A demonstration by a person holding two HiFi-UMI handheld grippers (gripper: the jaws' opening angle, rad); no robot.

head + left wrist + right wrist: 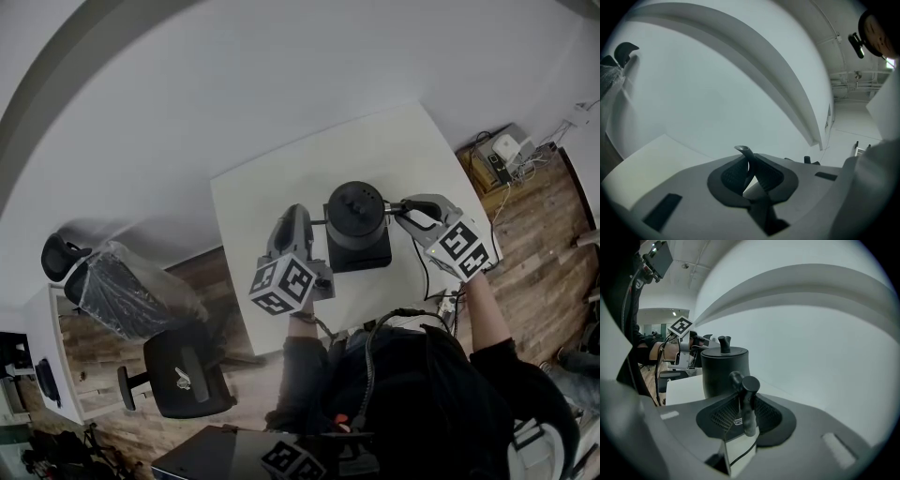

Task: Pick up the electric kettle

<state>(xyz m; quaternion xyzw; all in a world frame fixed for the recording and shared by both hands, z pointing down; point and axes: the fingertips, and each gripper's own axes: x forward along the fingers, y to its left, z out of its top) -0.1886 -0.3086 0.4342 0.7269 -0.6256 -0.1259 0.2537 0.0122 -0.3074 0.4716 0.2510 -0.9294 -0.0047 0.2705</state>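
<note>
The black electric kettle [357, 214] with a knobbed lid hangs over its square black base [359, 253] on the white table [272, 192]. My left gripper [316, 223] reaches in from the left and is shut on the kettle's thin spout [743, 150], whose tip pokes up between the pads. From the right, my right gripper [401, 212] is shut on the kettle's handle [749, 397]. The right gripper view has the kettle body [723, 371] just beyond the jaws, with the left gripper behind it. I cannot tell whether the kettle touches the base.
A cable [427, 272] runs off the table's right side toward a power strip and boxes [502, 155] on the wooden floor. Office chairs [178, 375] and a plastic-wrapped chair [122, 286] stand left of the table. A pale wall lies beyond the table's far edge.
</note>
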